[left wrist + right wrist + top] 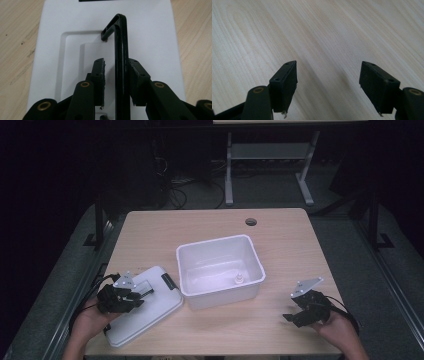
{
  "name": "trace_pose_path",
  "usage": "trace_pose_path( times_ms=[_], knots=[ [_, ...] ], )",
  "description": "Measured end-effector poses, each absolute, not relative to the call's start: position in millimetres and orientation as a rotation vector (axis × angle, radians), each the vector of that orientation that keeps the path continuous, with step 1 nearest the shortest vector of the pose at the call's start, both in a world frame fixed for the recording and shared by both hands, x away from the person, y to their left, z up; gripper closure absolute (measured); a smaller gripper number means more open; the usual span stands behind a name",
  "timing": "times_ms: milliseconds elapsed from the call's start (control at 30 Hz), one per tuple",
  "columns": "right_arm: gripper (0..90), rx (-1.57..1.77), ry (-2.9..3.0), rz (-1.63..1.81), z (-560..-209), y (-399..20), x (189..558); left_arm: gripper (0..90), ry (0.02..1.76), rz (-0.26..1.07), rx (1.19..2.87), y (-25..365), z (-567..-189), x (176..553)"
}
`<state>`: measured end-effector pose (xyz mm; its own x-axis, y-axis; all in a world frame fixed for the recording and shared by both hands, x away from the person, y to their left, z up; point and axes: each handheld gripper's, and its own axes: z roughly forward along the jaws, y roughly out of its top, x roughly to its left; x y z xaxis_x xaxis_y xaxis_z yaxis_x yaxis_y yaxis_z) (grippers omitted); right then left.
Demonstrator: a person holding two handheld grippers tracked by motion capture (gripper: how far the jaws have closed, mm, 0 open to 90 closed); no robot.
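The left hand-held gripper sits at the lower left of the high view, held in the person's left hand, its jaws narrowed but one pad not yet pressing. At the lower right, the right hand-held gripper points toward frame centre from the right hand, jaws standing wide apart.

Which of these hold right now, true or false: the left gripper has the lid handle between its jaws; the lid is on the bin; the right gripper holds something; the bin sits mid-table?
1. The left gripper has the black handle of the white lid between its jaws. True; one pad still shows a gap.
2. The lid is on the white bin. False: it lies flat on the table, left of the bin.
3. The right gripper holds something. False: its jaws are open over bare wood.
4. The bin sits mid-table. True.
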<state>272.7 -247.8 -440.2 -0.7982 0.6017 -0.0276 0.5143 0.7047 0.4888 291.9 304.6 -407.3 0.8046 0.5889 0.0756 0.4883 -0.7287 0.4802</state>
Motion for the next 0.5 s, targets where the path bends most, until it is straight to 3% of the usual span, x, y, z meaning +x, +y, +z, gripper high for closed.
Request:
trace_pose_path(
  times_ms=[500],
  knots=[
    [29.9, 0.941, 2.699, 0.725, -447.1, -254.0, 268.8, 80.5, 0.787, 0.291, 2.572, 305.3, -404.2, 298.5]
  ],
)
